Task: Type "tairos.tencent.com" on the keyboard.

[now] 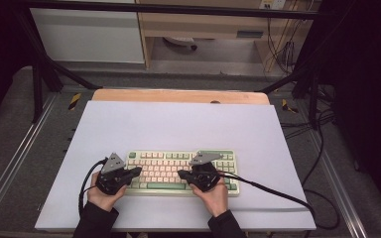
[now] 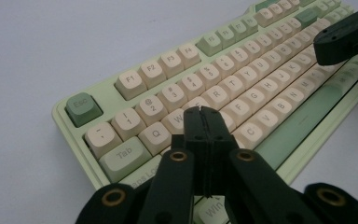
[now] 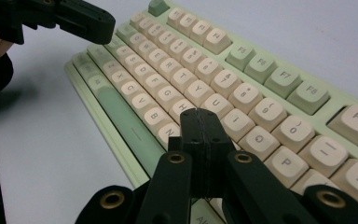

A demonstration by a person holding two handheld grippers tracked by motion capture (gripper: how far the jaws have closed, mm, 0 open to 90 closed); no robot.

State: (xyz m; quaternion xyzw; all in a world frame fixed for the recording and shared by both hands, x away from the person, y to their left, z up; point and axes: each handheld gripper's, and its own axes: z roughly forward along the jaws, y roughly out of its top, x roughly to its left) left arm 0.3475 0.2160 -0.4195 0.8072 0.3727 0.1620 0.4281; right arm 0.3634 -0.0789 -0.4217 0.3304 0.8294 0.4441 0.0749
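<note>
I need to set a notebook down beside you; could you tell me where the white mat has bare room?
The white mat lies bare between the keyboard and the wooden table edge, and also right of the keyboard. It is crowded at the near edge, where the left gripper and right gripper work.

Both grippers, left (image 1: 140, 170) and right (image 1: 180, 174), hover closed over the keyboard (image 1: 178, 156).
</note>
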